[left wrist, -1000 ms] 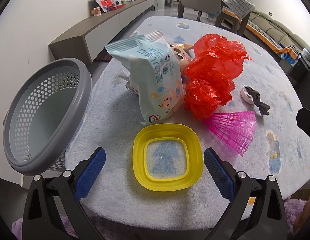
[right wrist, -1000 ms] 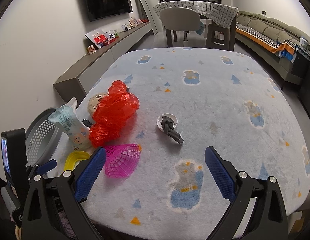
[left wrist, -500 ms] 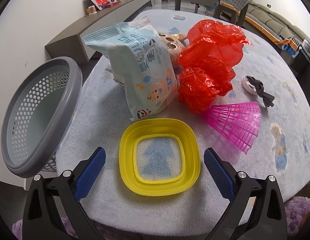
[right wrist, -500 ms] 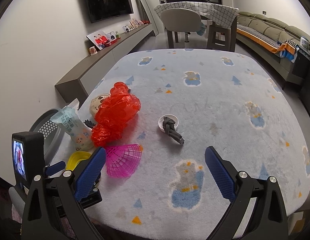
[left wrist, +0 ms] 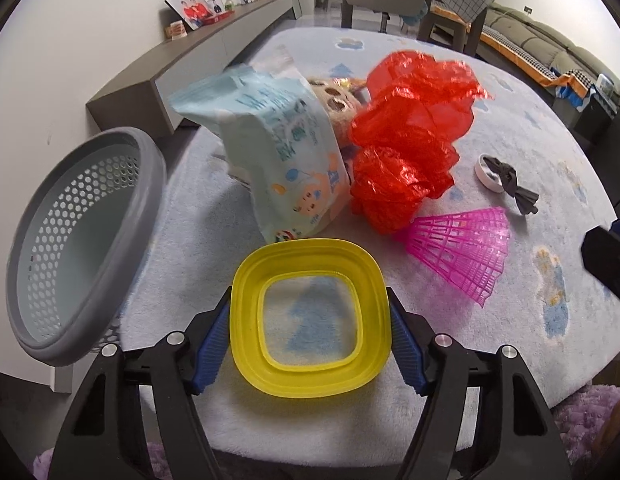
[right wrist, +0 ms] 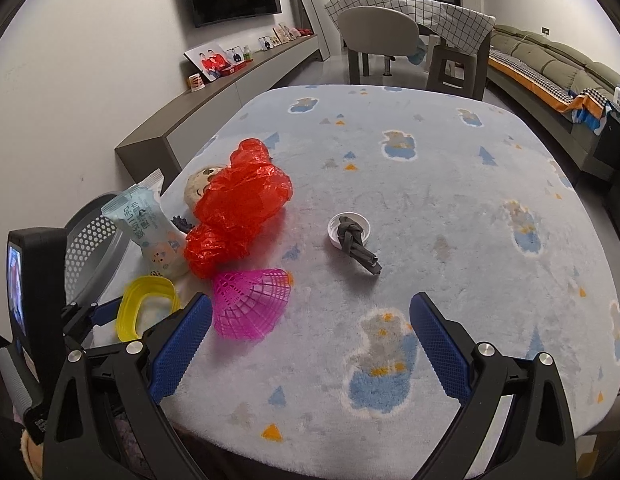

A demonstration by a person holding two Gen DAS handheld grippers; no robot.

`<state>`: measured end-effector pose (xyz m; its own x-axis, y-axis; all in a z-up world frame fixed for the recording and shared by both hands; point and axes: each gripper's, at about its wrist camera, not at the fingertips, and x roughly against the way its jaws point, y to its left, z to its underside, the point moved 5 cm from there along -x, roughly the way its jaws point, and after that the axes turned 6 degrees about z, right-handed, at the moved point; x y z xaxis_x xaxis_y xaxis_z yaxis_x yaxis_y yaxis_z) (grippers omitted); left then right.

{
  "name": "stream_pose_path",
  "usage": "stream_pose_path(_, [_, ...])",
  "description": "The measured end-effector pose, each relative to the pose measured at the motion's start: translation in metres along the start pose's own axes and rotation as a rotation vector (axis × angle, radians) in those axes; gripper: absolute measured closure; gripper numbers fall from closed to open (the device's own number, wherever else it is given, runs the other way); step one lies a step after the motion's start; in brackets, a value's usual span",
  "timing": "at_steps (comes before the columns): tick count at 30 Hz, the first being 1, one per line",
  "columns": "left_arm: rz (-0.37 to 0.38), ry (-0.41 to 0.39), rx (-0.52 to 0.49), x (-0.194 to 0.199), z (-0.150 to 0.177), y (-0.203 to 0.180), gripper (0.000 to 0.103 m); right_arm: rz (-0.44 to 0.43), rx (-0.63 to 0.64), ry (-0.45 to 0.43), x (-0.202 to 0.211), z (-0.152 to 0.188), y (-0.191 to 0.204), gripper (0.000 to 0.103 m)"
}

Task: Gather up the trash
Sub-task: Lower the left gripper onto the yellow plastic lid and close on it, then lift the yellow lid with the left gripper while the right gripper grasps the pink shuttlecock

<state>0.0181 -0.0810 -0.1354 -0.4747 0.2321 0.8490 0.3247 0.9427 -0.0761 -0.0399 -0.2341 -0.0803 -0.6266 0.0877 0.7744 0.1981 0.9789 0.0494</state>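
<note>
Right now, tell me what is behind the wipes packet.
Behind the wipes packet a doll's face peeks out beside the red plastic bag; the rest of the doll is covered.

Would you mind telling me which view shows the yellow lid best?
The left wrist view: the yellow lid fills the near foreground, its whole square outline visible. The right wrist view shows the lid only small and edge-on at lower left, partly hidden.

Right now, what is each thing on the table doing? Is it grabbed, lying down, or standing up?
left gripper: jaws just closed in, pads against the yellow lid's sides.
yellow lid: flat on the table, gripped.
right gripper: open, holding nothing.
grey basket: tipped towards the table edge, looks empty.
blue snack packet: leaning up, untouched.
red plastic bag: crumpled, untouched.
pink mesh piece: lying flat.
white cap: lying open side up, dark knotted strip on it.
</note>
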Motion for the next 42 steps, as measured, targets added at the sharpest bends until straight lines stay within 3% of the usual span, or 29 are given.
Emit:
stream_pose_path(7, [-0.035,-0.091,0.018,0.044,-0.010,0.030,0.035,-0.066,0.089,0.061,-0.023,0.004,0.027,0.008])
stream_pose_path(15, [-0.101,-0.164,0.039,0.080,-0.027,0.070,0.035,-0.023,0.164,0.113,-0.064,0.007,0.045,0.008])
stream_pose_path(27, [-0.113,-0.169,0.065,0.075,-0.032,0.092,0.035,0.006,0.213,0.139,-0.095,0.006,0.053,0.010])
stream_pose_path(29, [-0.110,-0.168,0.072,0.074,-0.030,0.093,0.035,0.009,0.223,0.129,-0.094,0.007,0.055,0.019])
stream_pose_path(30, [-0.109,-0.168,0.074,0.074,-0.030,0.094,0.035,0.014,0.232,0.129,-0.093,0.008,0.057,0.031])
stream_pose_path(31, [-0.109,-0.168,0.076,0.073,-0.030,0.095,0.035,0.005,0.235,0.133,-0.094,0.008,0.058,0.036])
stream_pose_path(42, [-0.104,-0.168,0.112,0.072,-0.024,0.109,0.035,-0.027,0.199,0.123,-0.073,0.015,0.063,0.051])
